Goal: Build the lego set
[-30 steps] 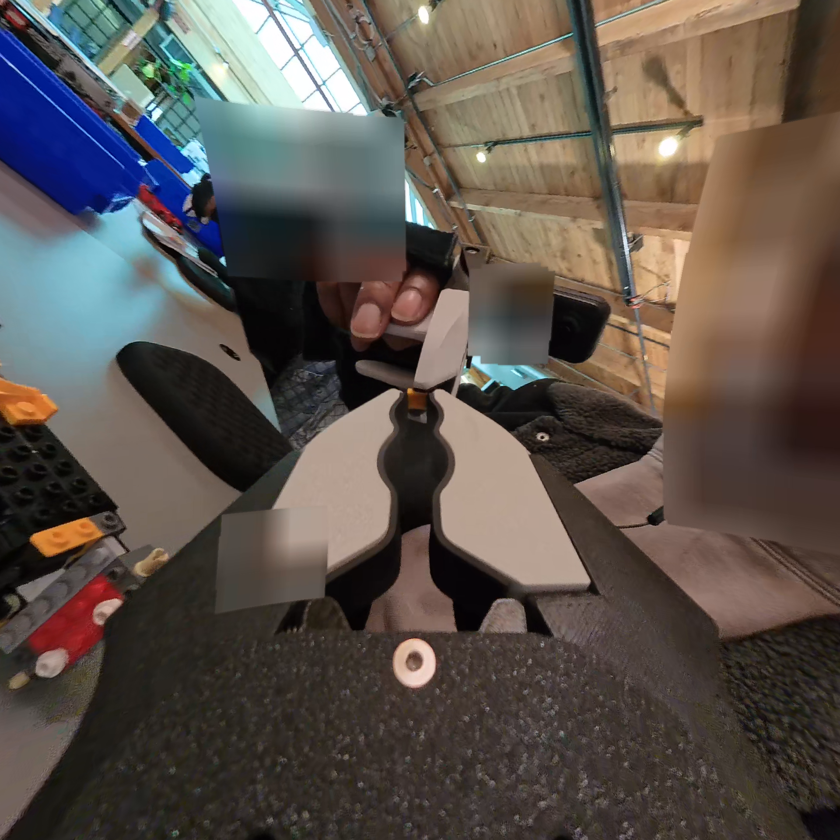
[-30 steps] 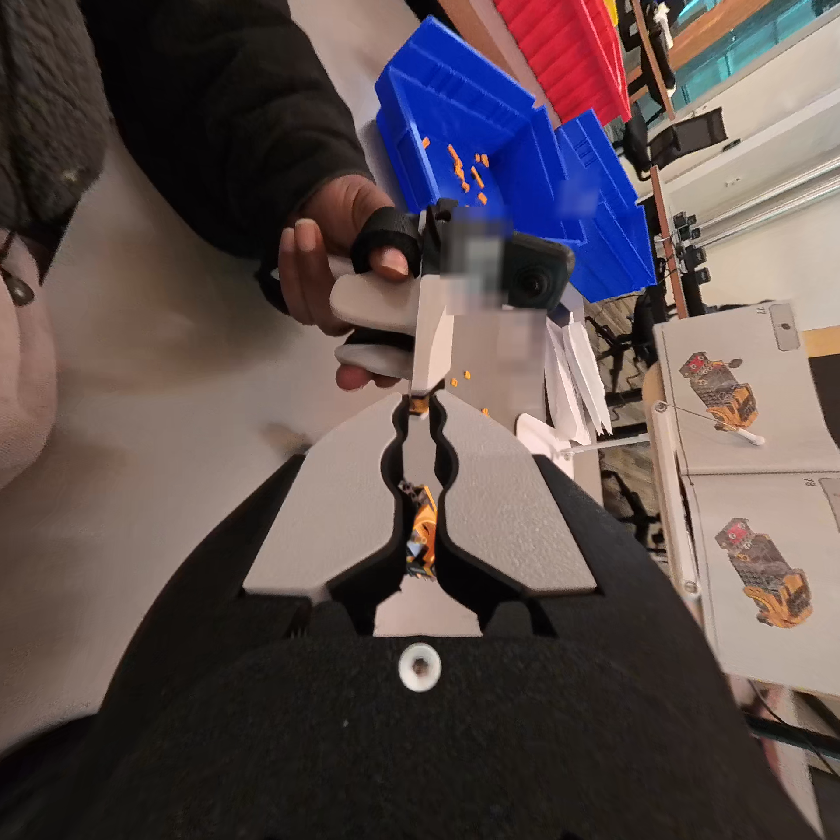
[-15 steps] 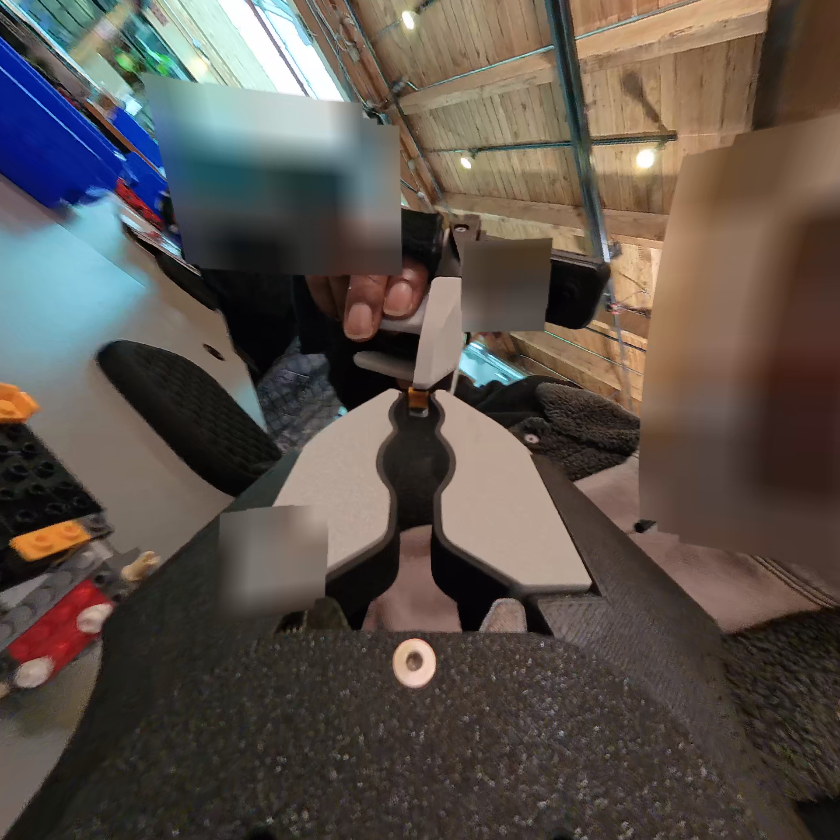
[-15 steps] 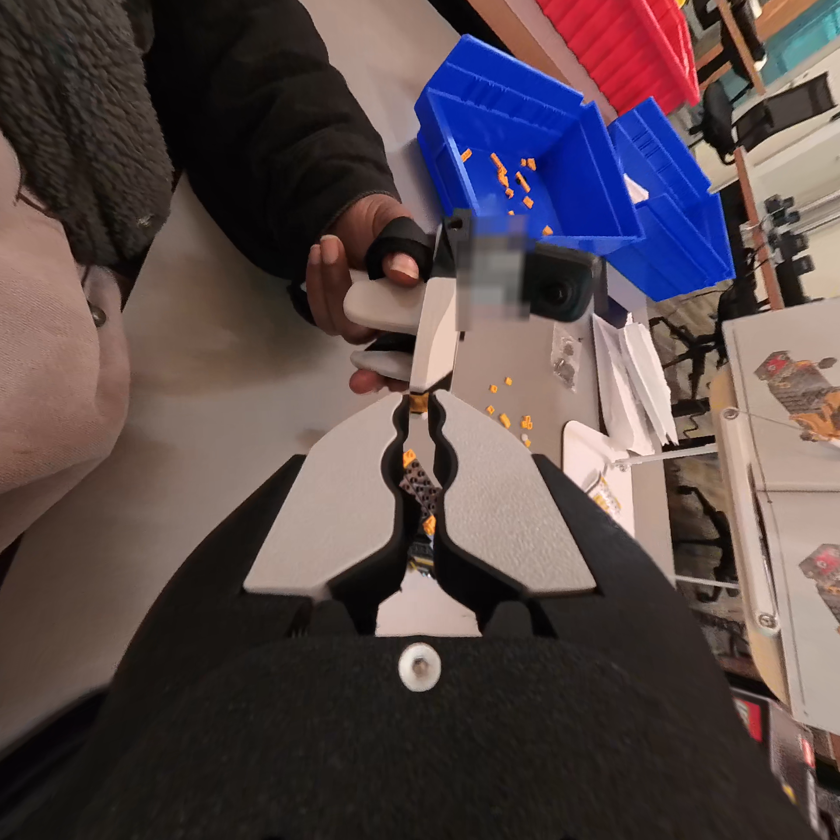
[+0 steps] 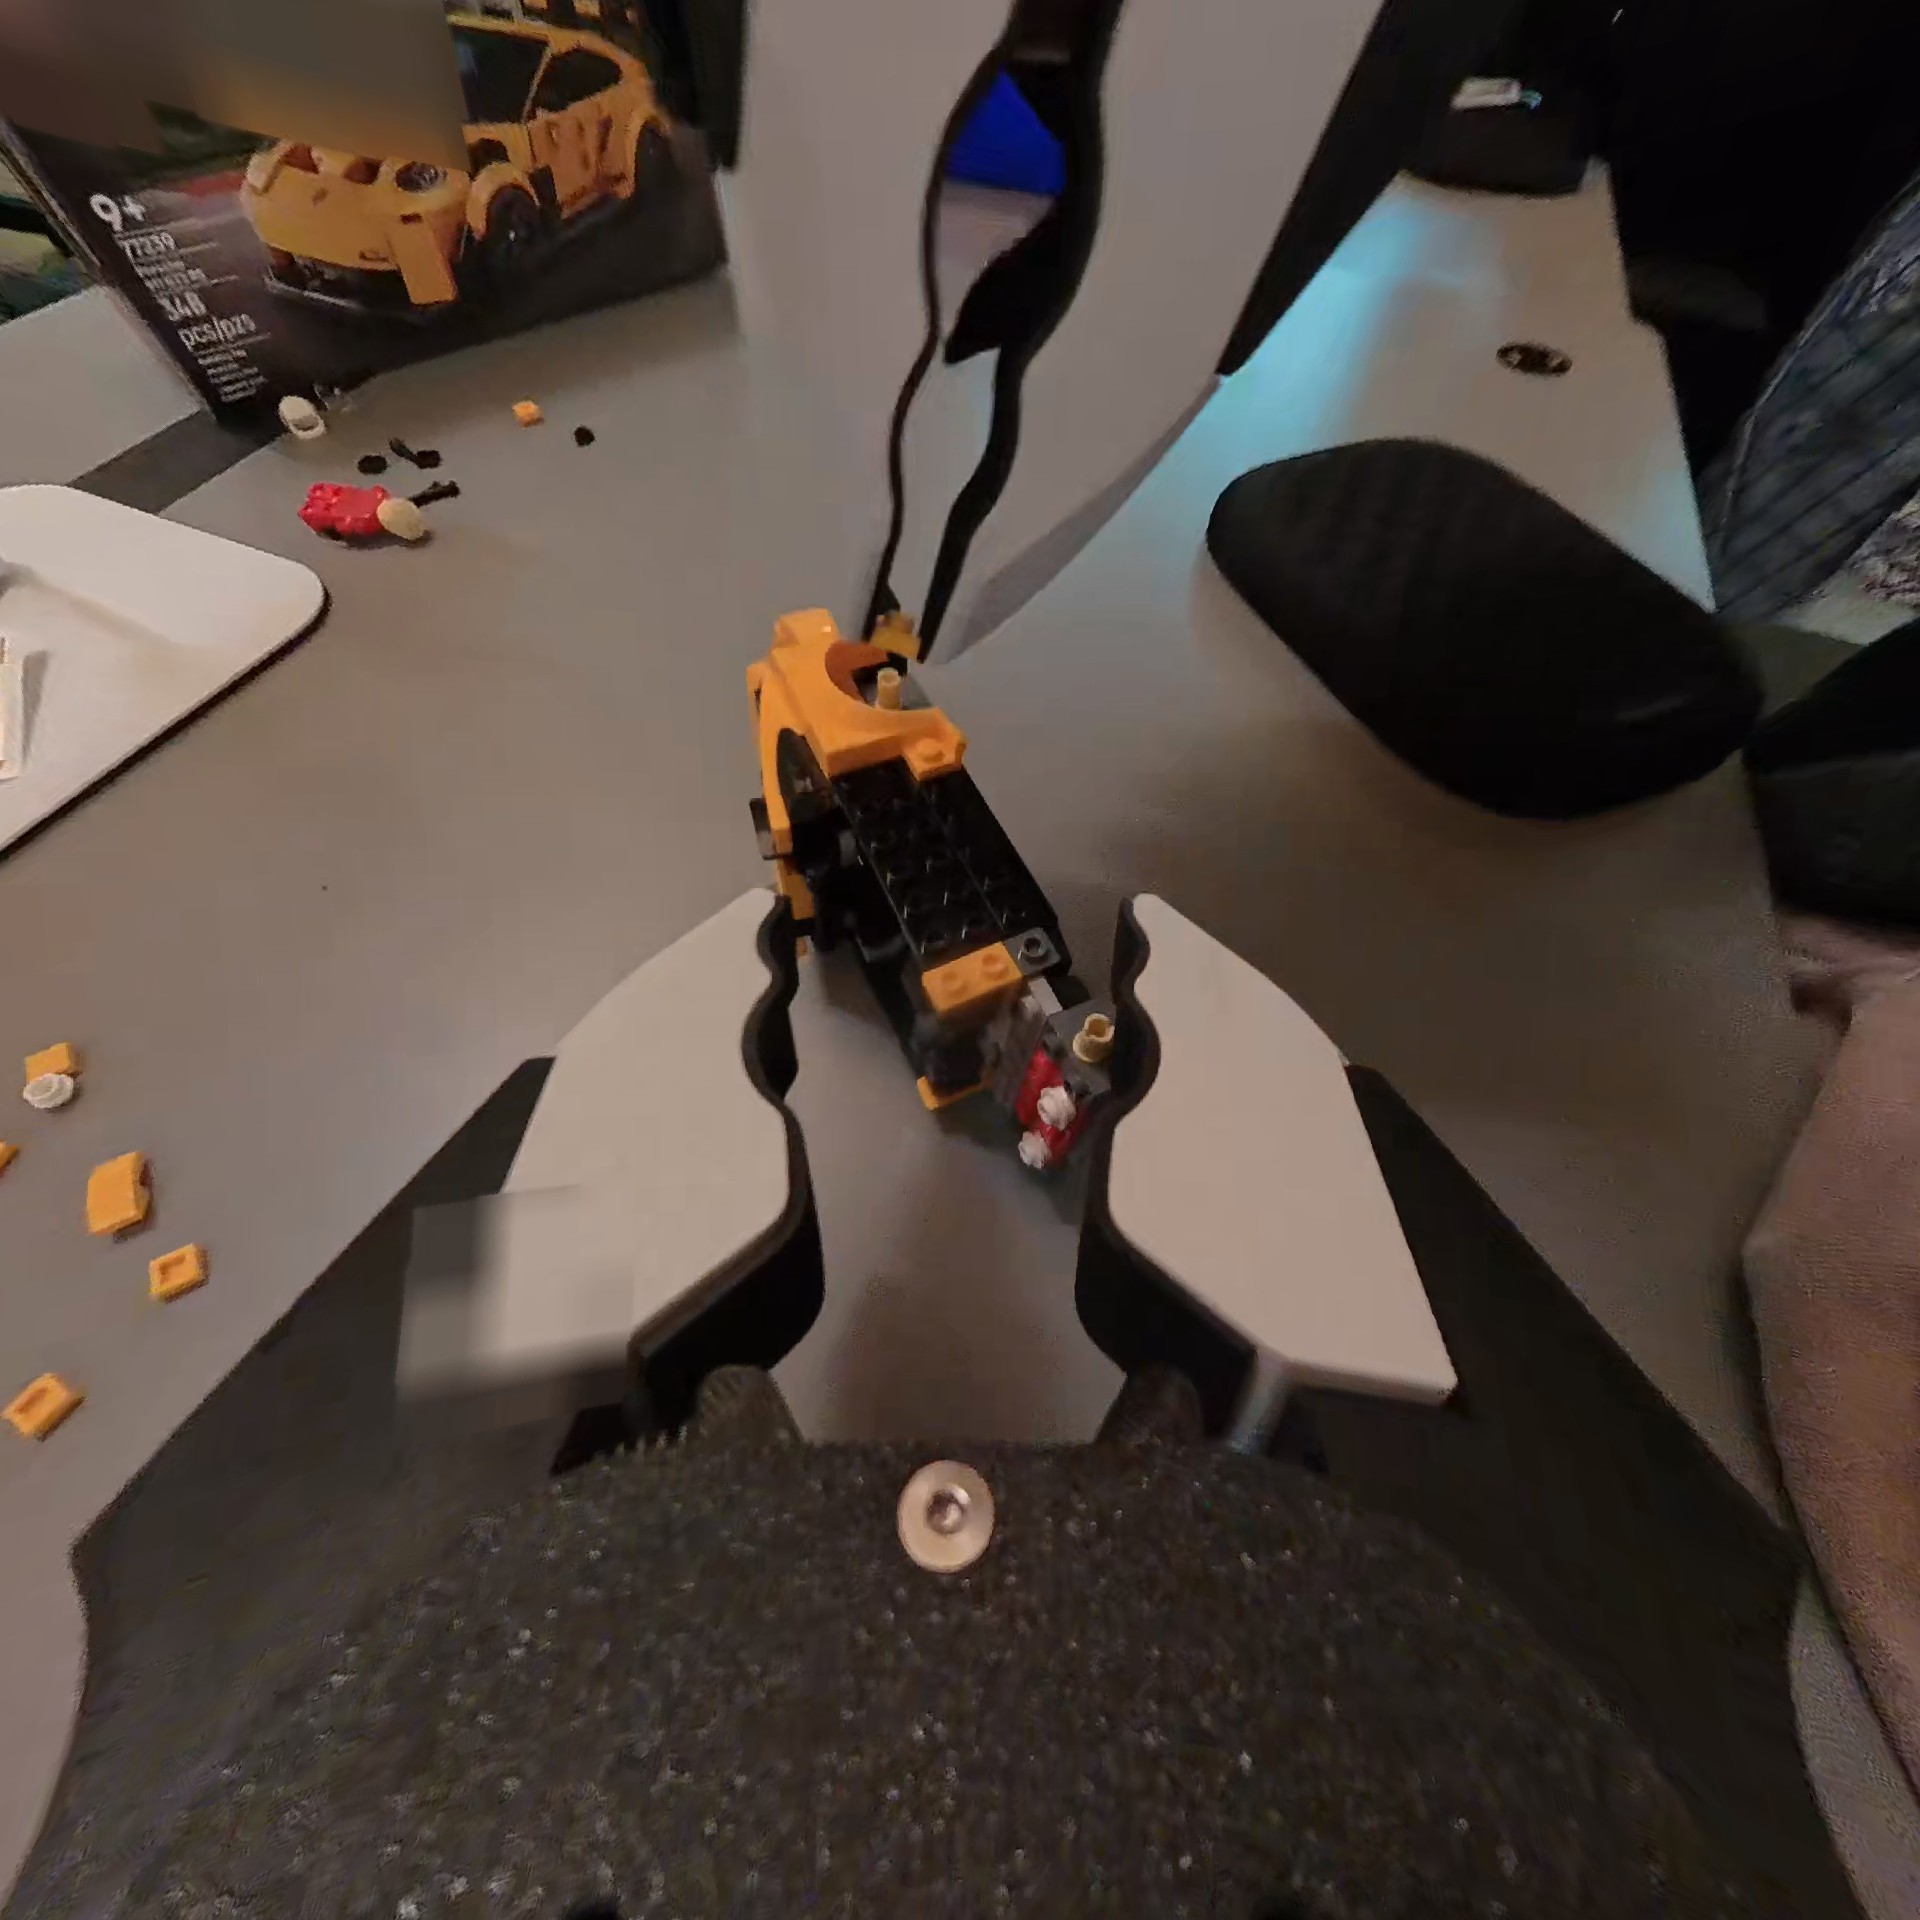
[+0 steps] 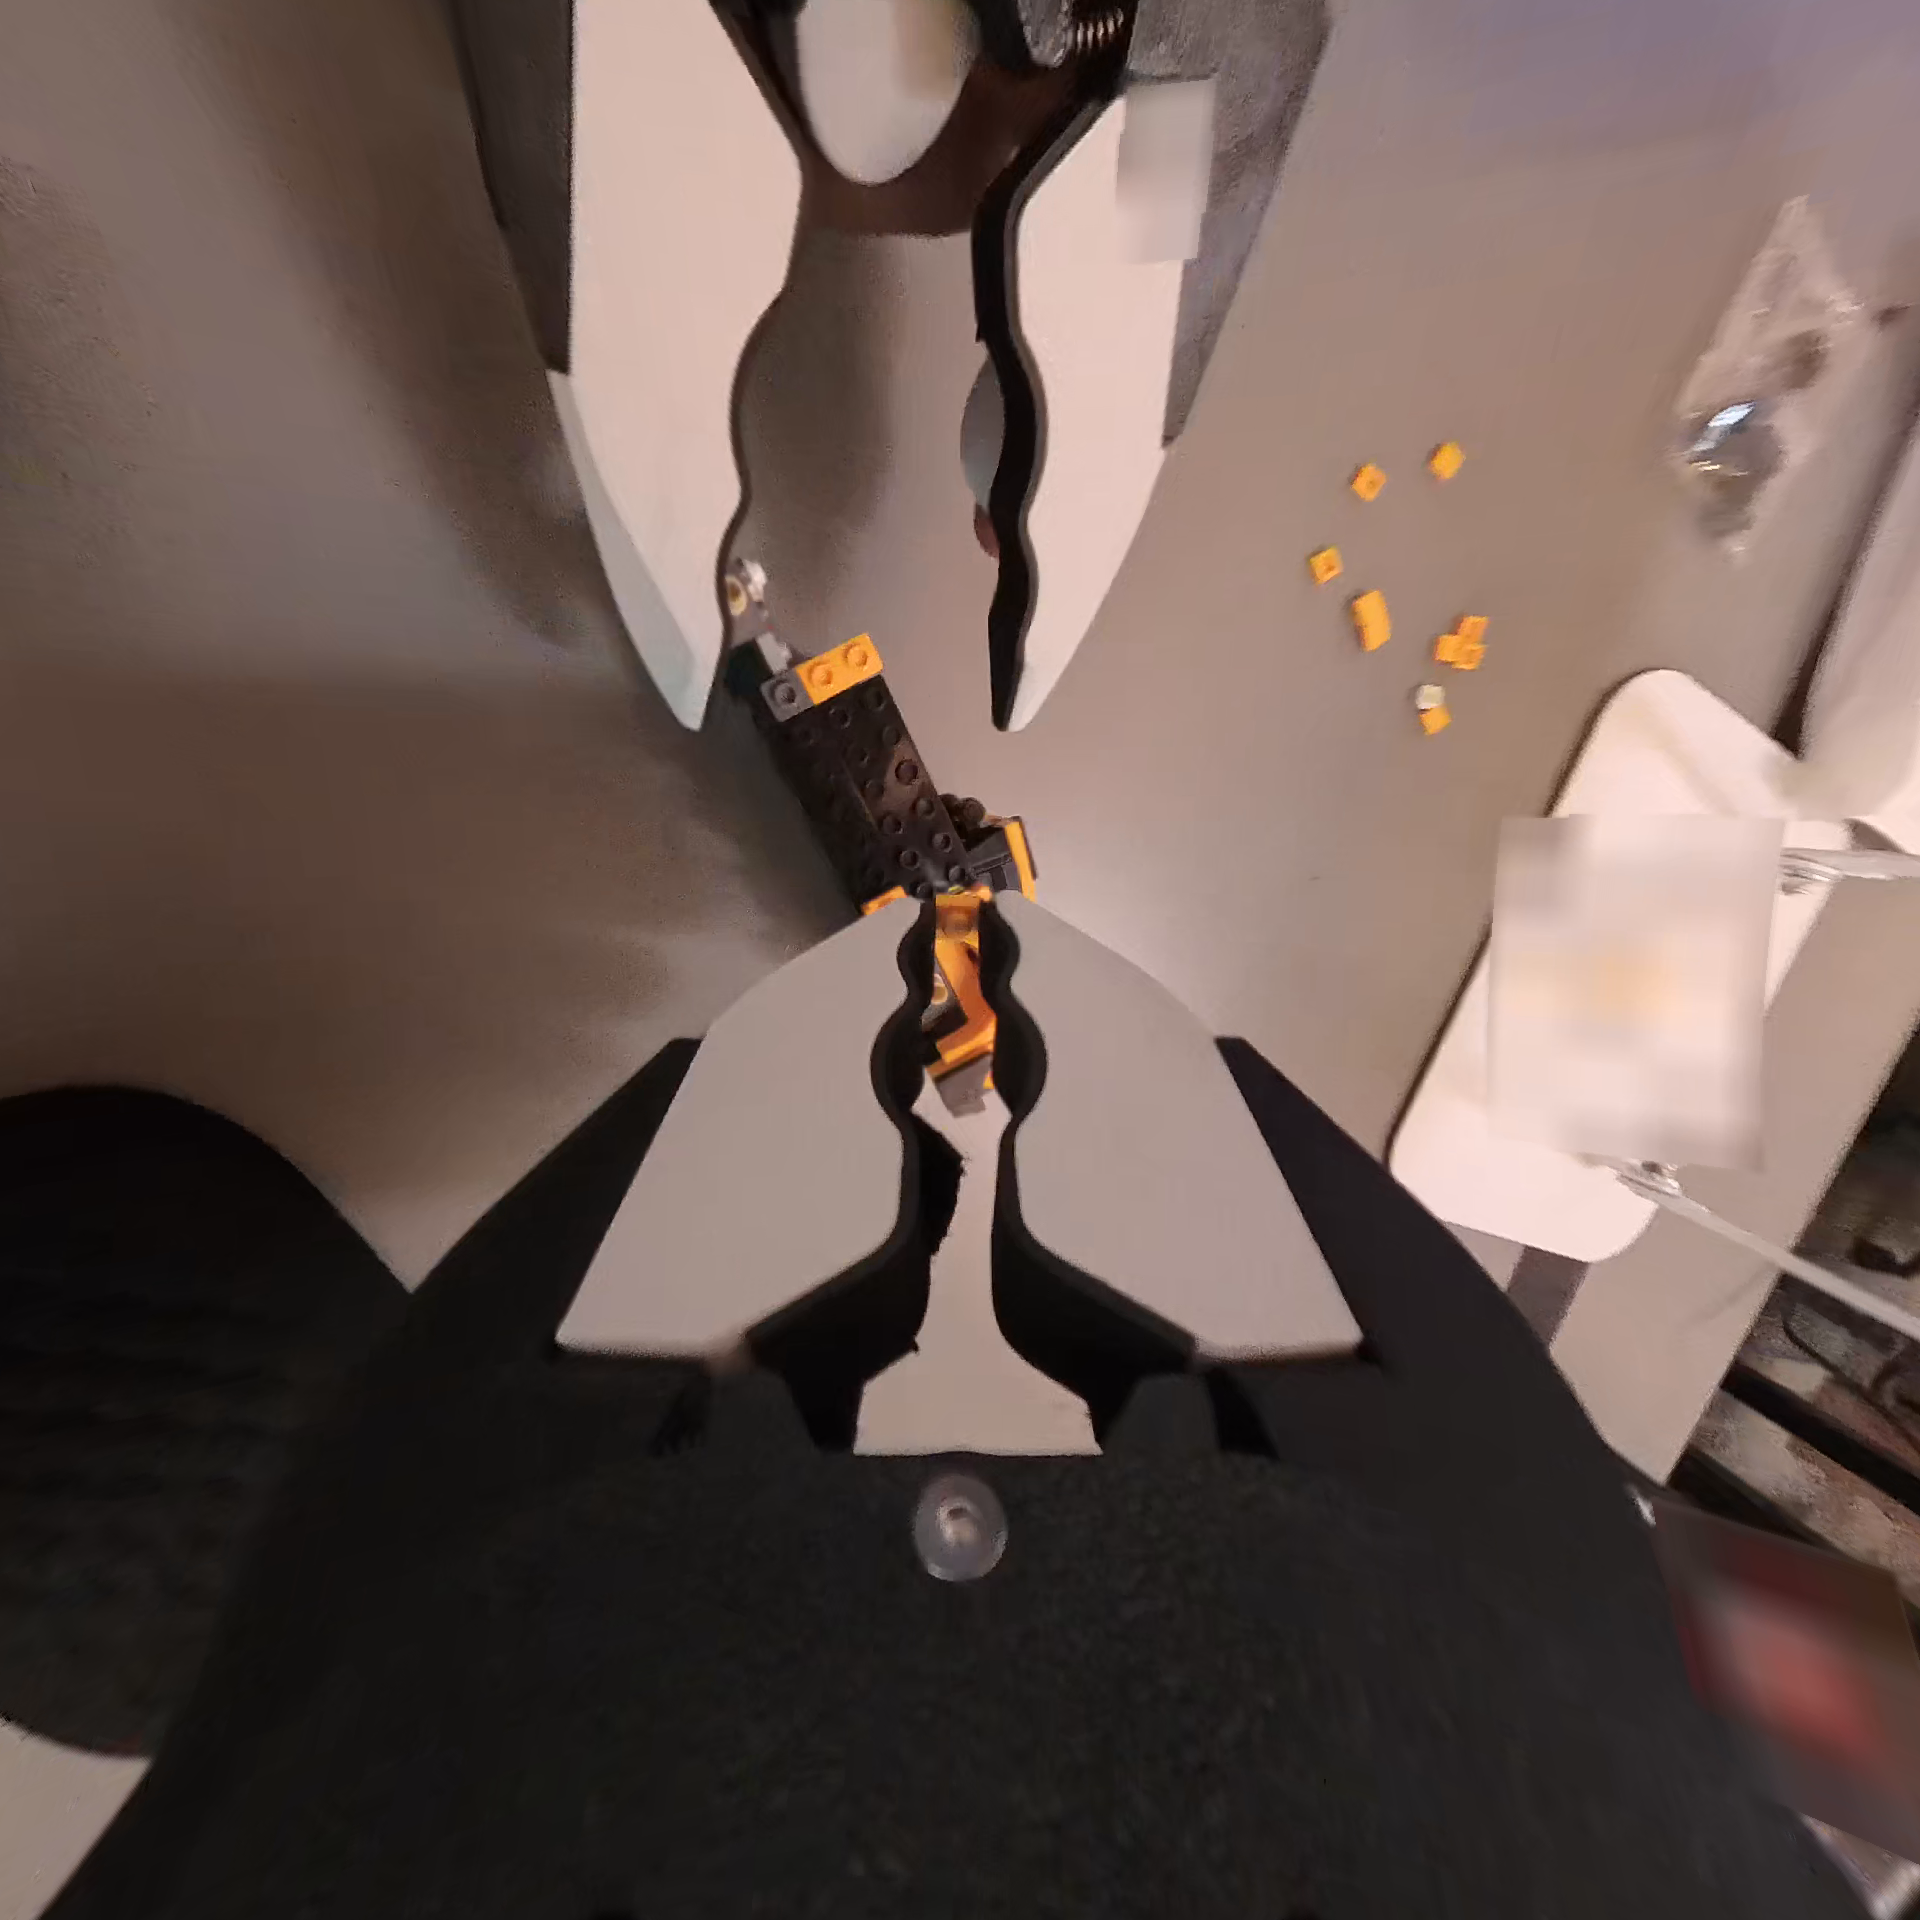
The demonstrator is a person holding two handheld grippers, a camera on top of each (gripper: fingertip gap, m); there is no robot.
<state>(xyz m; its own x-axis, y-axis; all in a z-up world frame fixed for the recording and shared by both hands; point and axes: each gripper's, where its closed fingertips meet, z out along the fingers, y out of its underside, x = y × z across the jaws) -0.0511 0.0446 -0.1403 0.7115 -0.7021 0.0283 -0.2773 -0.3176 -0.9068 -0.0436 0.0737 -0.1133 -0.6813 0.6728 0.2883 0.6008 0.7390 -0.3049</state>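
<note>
The orange-and-black brick car chassis lies on the grey table, pinched at its far orange end by the right gripper. Its near end lies between the wide-spread fingers of the left gripper, ungrasped. That pinch is best kept steady.

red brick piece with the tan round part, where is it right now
In the left wrist view, the red brick piece lies upper left on the grey table, just below the toy box, among small black bits.

The toy box at the far left is cut by the picture's edge; a white tray runs off the left side; the brick car's near end is hidden between the right gripper's fingers; the clear bag is blurred.
</note>
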